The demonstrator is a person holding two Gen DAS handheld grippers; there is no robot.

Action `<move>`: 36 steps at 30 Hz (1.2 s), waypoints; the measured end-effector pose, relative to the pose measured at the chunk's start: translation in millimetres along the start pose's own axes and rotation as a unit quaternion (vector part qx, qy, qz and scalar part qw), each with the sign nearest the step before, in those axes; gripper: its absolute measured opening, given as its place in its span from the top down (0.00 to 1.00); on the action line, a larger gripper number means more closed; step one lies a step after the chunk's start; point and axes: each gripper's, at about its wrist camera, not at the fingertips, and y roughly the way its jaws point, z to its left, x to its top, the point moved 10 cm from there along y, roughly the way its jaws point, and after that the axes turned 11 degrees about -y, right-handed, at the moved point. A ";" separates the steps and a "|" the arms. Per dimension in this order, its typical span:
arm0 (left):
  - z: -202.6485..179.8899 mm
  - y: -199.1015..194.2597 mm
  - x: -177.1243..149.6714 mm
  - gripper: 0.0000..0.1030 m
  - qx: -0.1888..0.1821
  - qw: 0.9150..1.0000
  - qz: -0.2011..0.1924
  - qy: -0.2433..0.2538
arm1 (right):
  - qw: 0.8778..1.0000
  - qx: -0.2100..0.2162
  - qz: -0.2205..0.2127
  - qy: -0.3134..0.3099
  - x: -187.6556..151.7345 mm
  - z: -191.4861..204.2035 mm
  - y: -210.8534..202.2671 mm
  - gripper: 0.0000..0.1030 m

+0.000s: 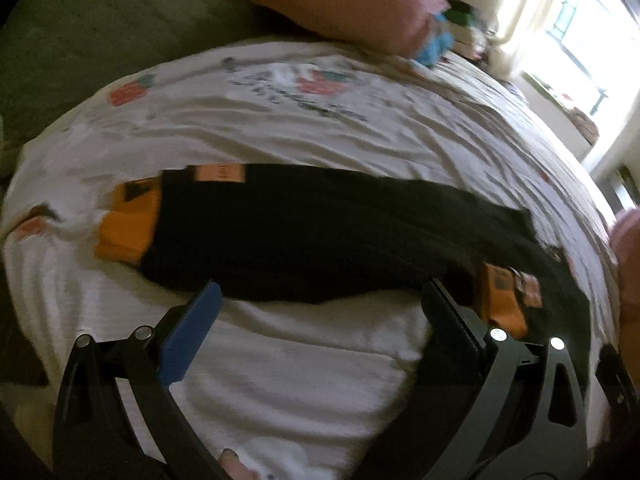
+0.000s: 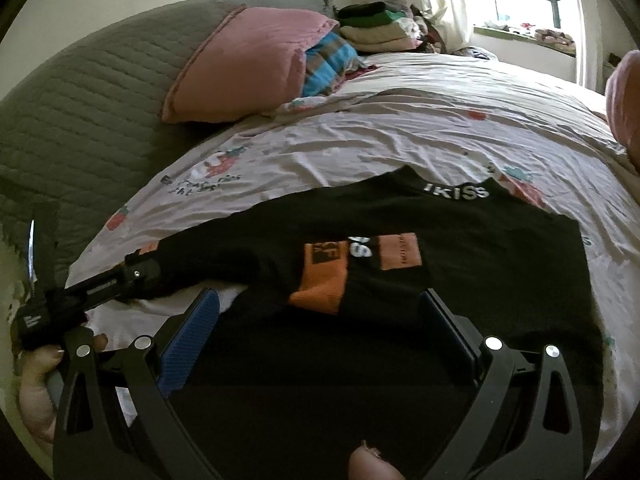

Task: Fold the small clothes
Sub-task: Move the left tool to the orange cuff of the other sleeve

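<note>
We're mid-fold on the black shirt (image 2: 400,300); both grippers, left (image 1: 320,300) and right (image 2: 320,308), gape wide, so next we pinch an edge

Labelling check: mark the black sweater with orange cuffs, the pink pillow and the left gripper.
black sweater with orange cuffs (image 2: 460,240), right wrist view, on the chest panel.
pink pillow (image 2: 240,64), right wrist view, on its front face.
left gripper (image 1: 320,300), left wrist view, midway between open fingertips.
</note>
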 end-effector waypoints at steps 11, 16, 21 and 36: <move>35.0 0.2 14.9 0.09 0.006 0.997 -0.006 -0.073 | 0.998 0.036 0.016 -0.039 15.6 41.9 21.8 0.04; 51.6 1.4 21.7 0.09 0.015 0.994 -0.012 -0.105 | 0.996 0.052 0.024 -0.067 17.6 65.4 33.0 0.04; 73.9 3.8 29.5 0.09 0.027 0.988 -0.022 -0.148 | 0.993 0.069 0.034 -0.089 18.0 88.8 47.1 0.04; 106.0 33.3 42.7 0.54 0.010 0.970 -0.011 -0.243 | 0.993 0.085 0.048 -0.062 -3.3 94.6 59.0 0.04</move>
